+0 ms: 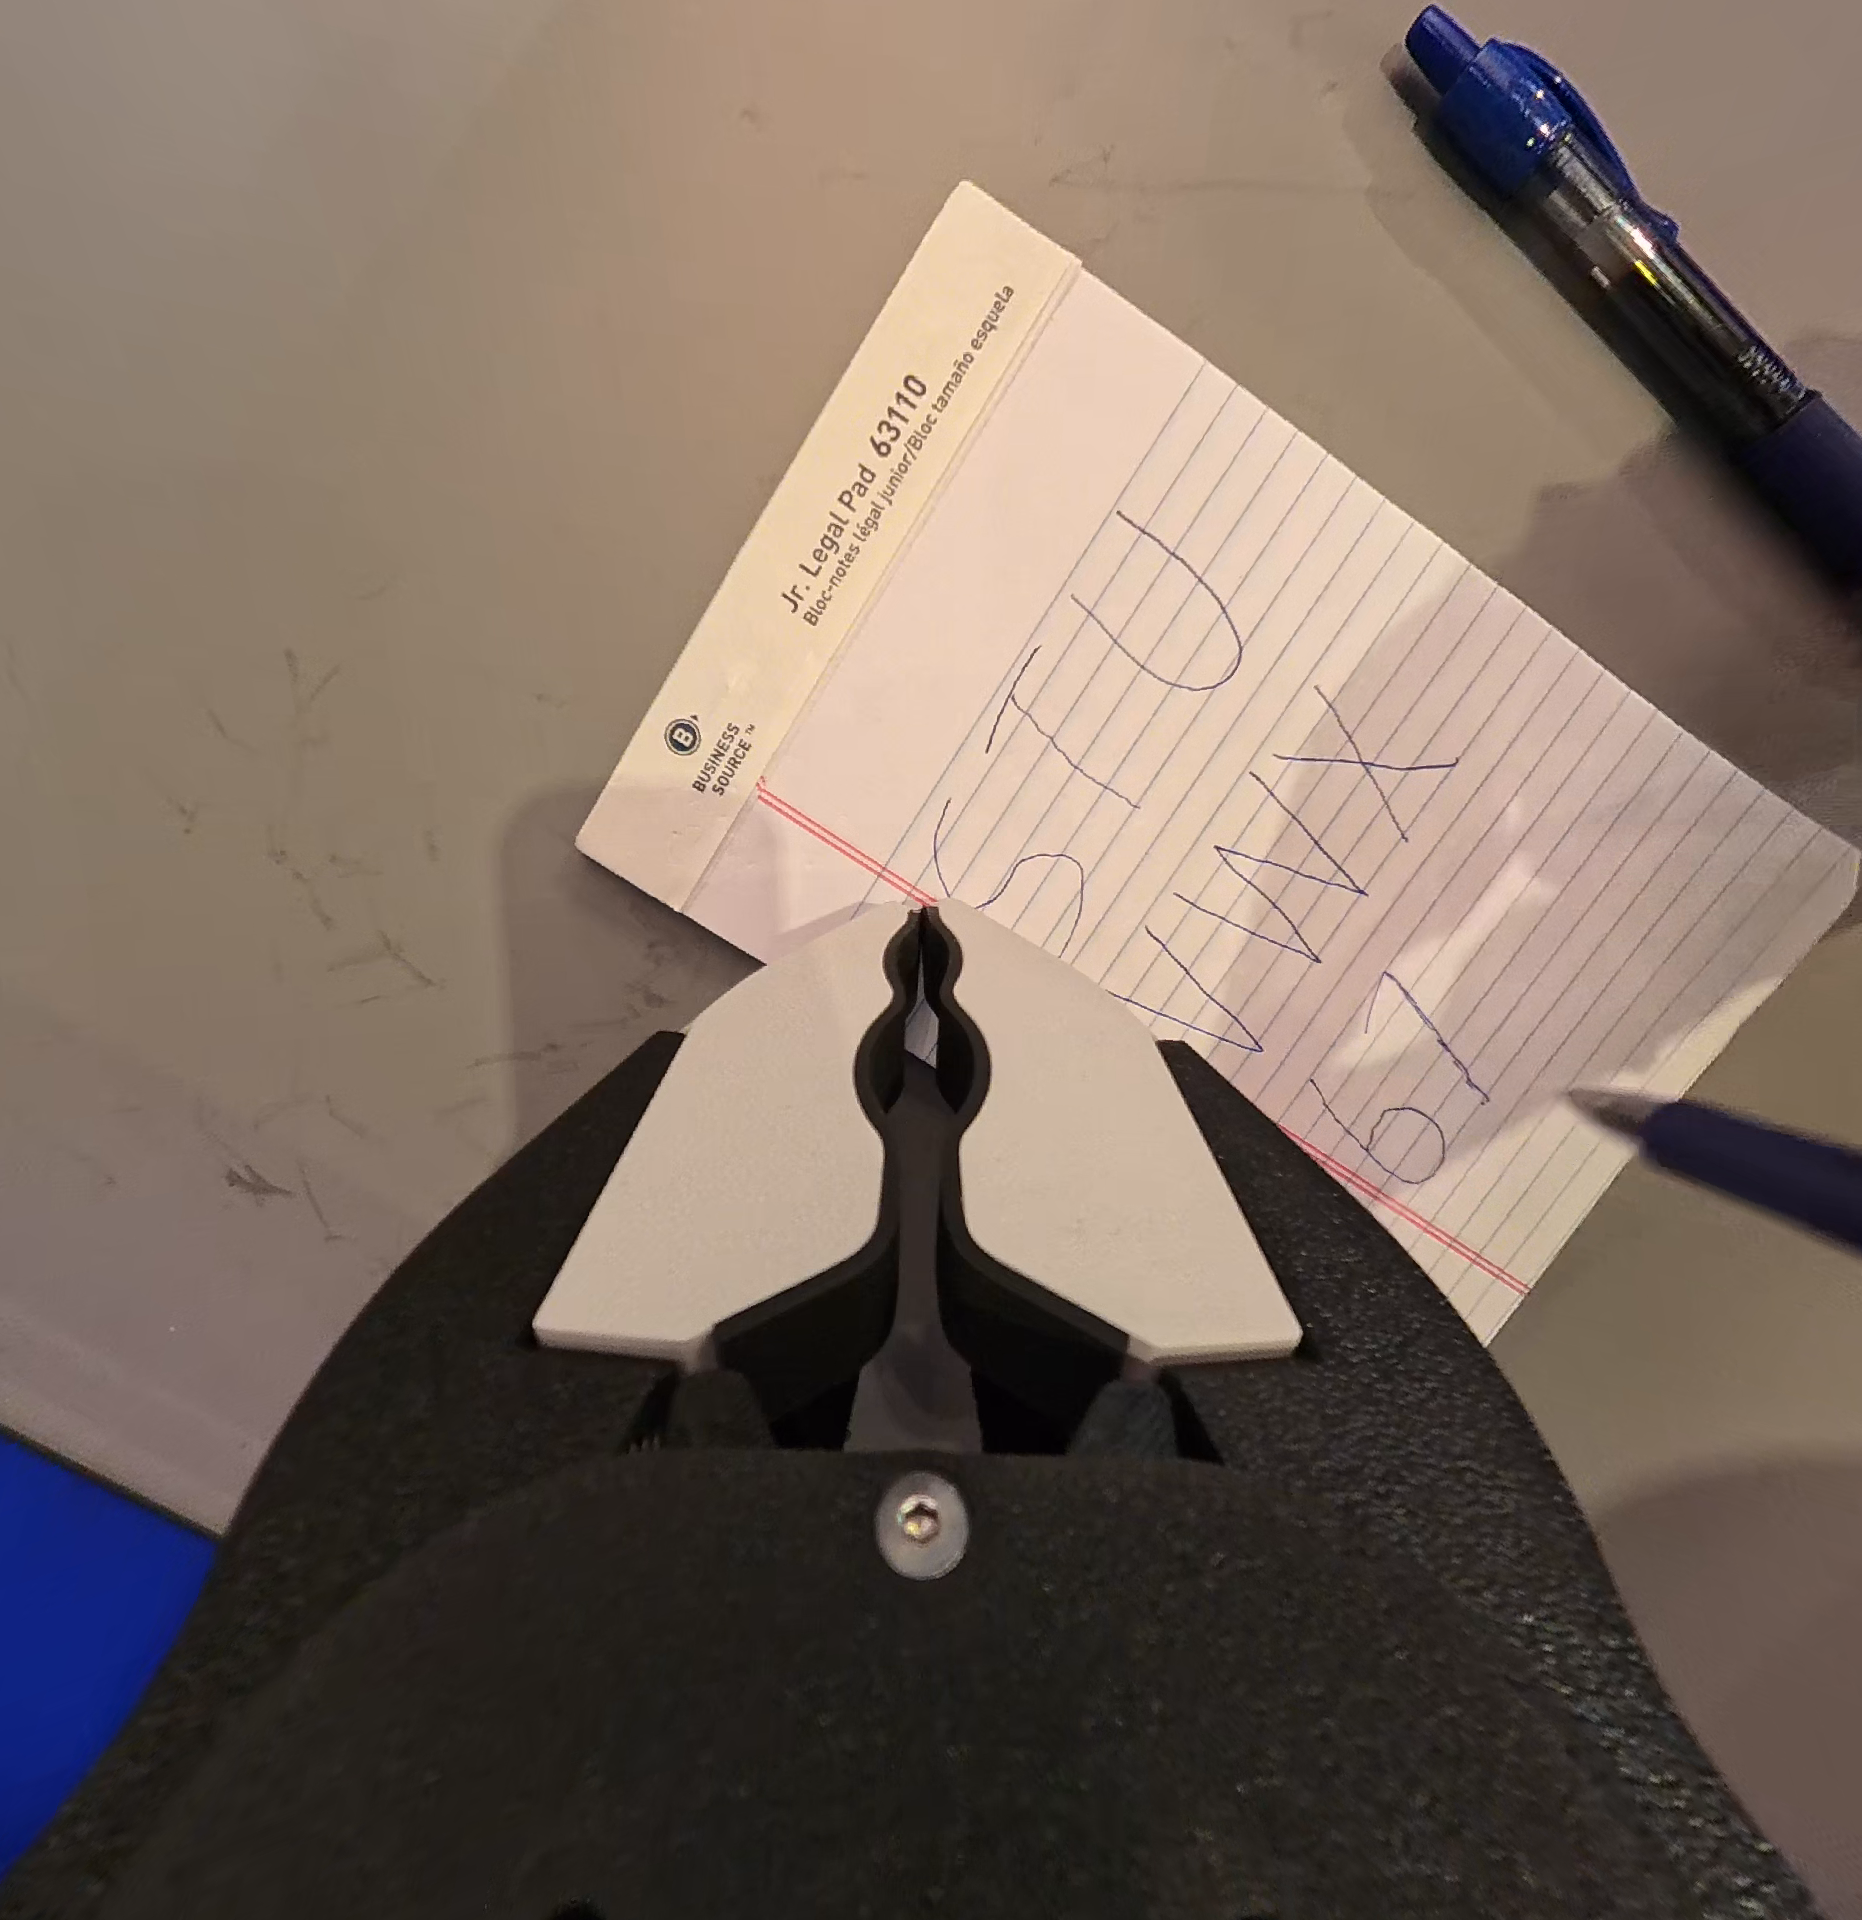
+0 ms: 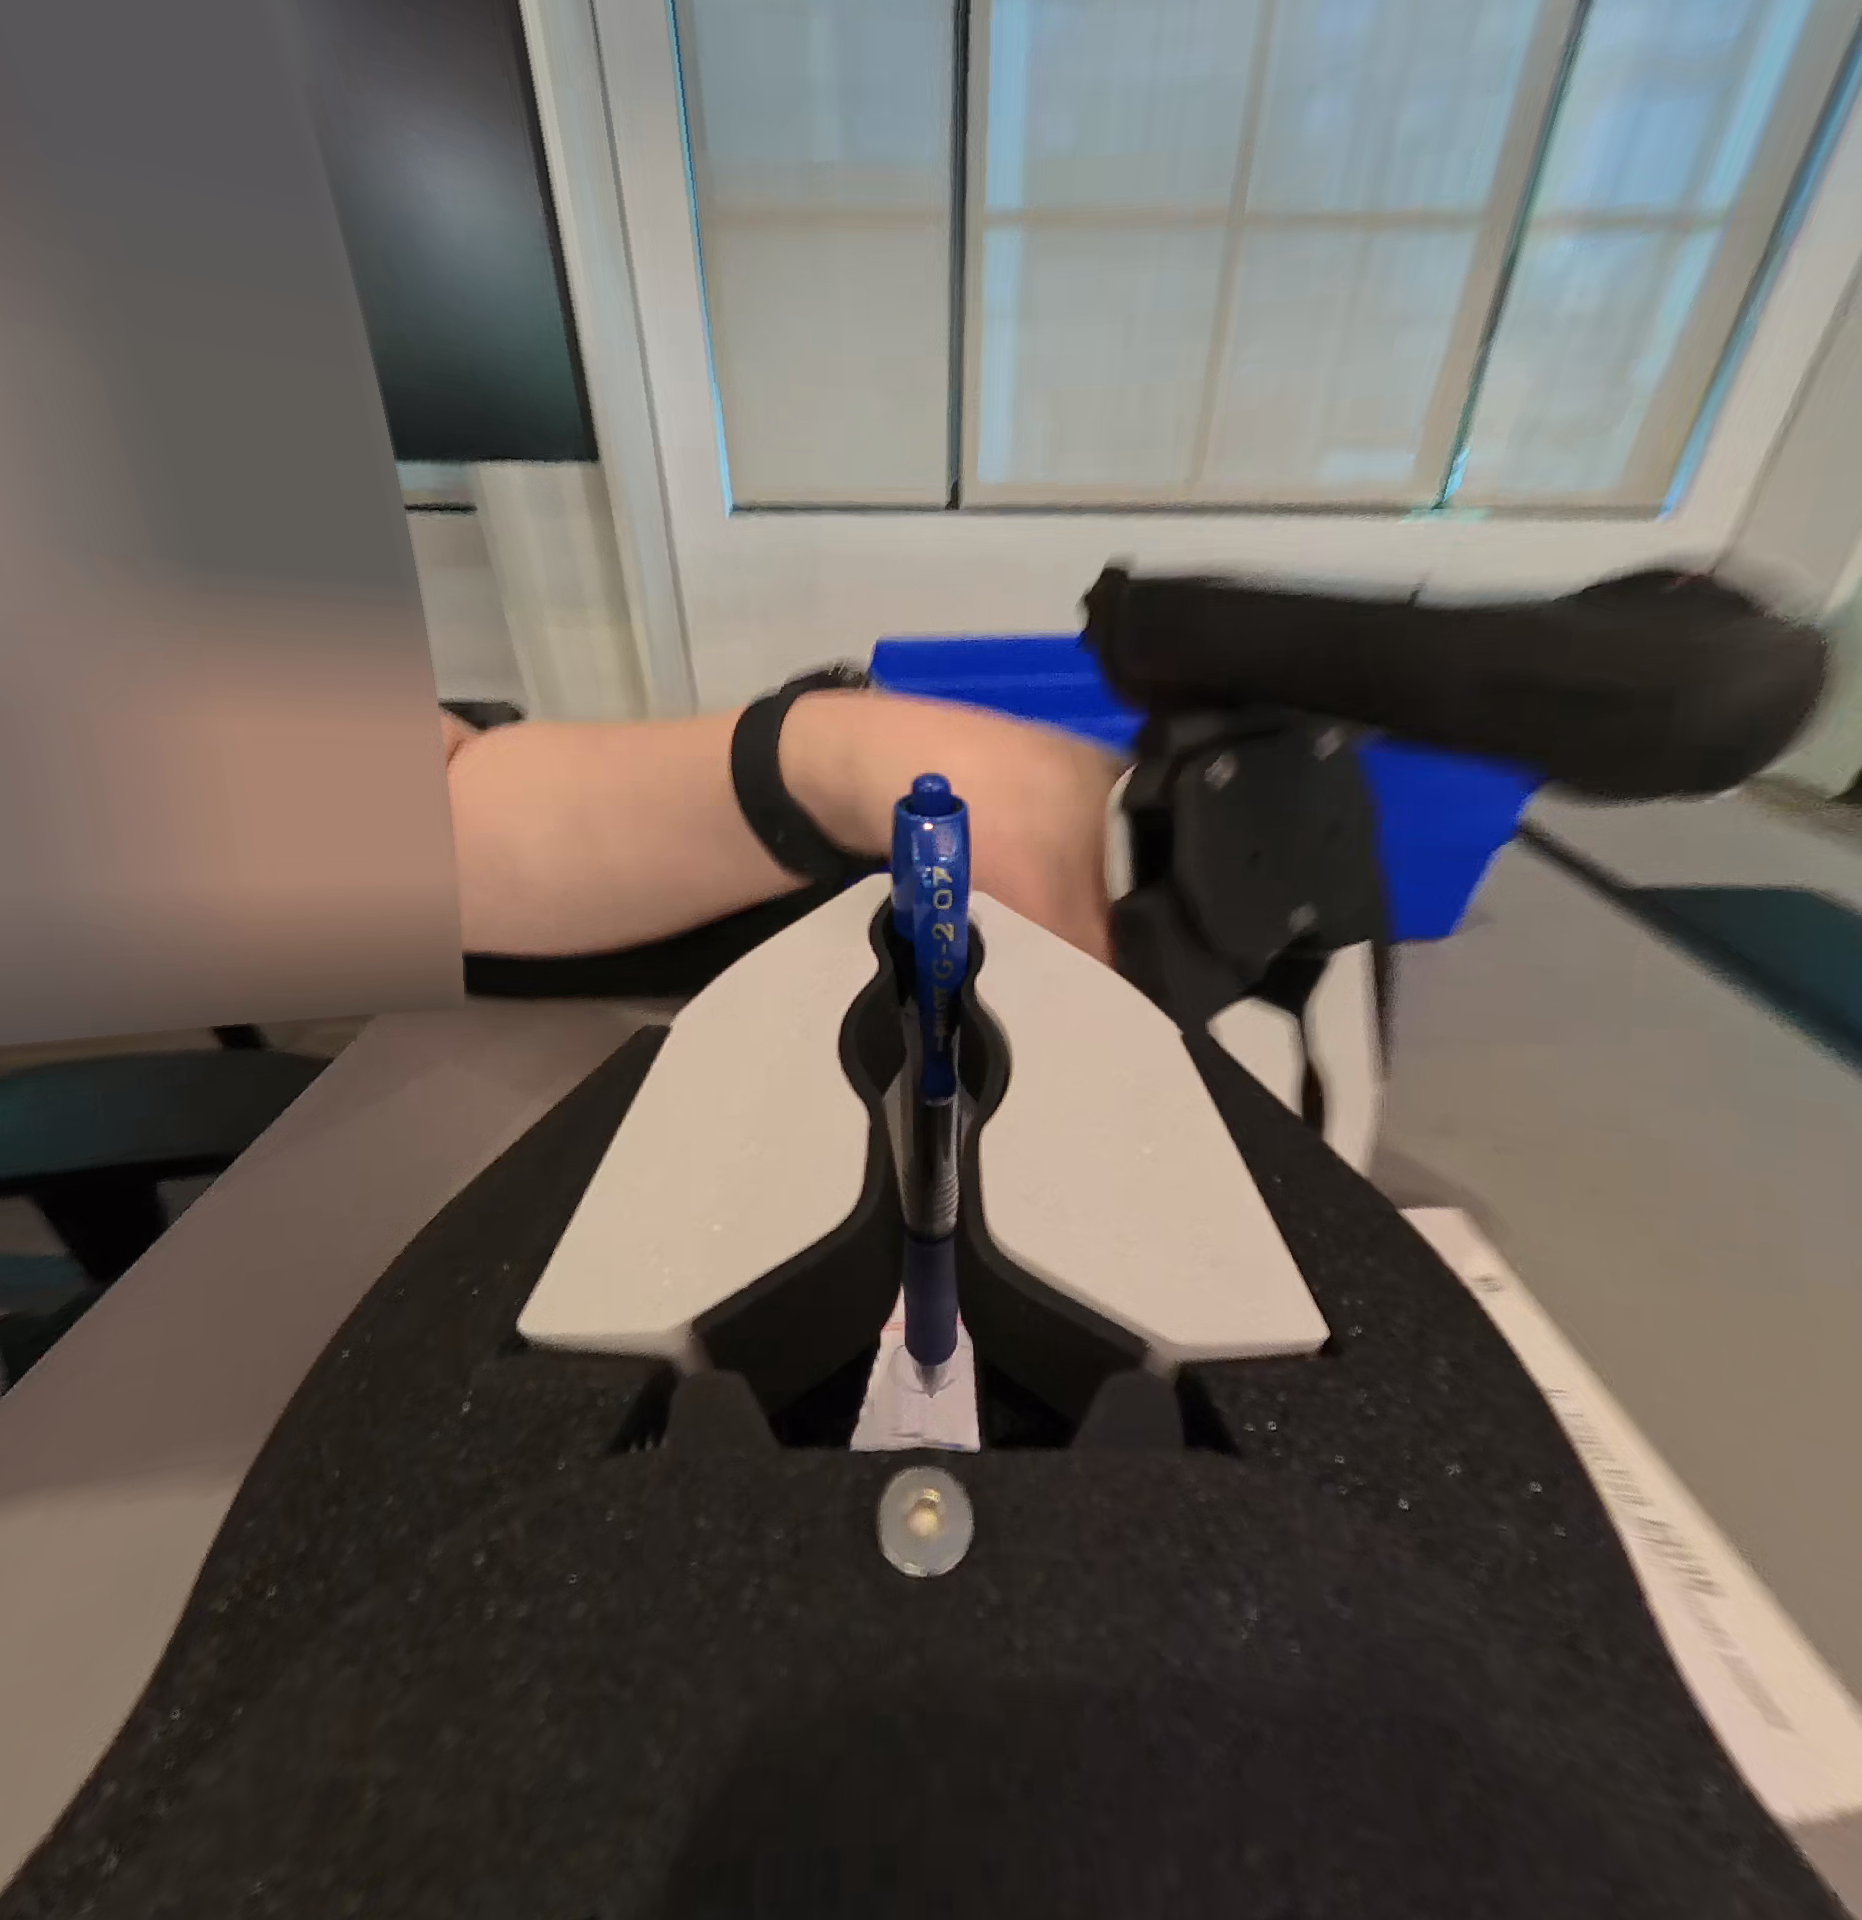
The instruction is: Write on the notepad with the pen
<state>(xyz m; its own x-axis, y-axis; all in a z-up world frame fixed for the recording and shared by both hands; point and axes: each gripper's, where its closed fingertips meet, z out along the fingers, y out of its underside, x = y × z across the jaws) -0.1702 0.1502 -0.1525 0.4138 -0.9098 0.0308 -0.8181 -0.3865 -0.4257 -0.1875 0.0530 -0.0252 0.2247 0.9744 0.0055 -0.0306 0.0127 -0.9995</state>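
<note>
Two pens (image 1: pixel 1633 249), one notepad (image 1: pixel 1270 644), left gripper (image 1: pixel 922 914) clenched empty, right gripper (image 2: pixel 929 914) grasping one pen (image 2: pixel 932 1039).

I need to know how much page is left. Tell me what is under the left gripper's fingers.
The left gripper is shut, its tips over the notepad at the red margin line. Blue handwriting runs beneath the right finger. The pad's lower corner and any writing there are covered.

A left tool (image 1: pixel 922 914) with grey fingers pressed together, tips over the near edge of a white lined notepad (image 1: pixel 1270 727) bearing blue handwriting, lying on a scuffed grey desk (image 1: pixel 335 520). A blue pen (image 1: pixel 1633 260) crosses the upper right; its tip hovers by the lowest writing
</note>
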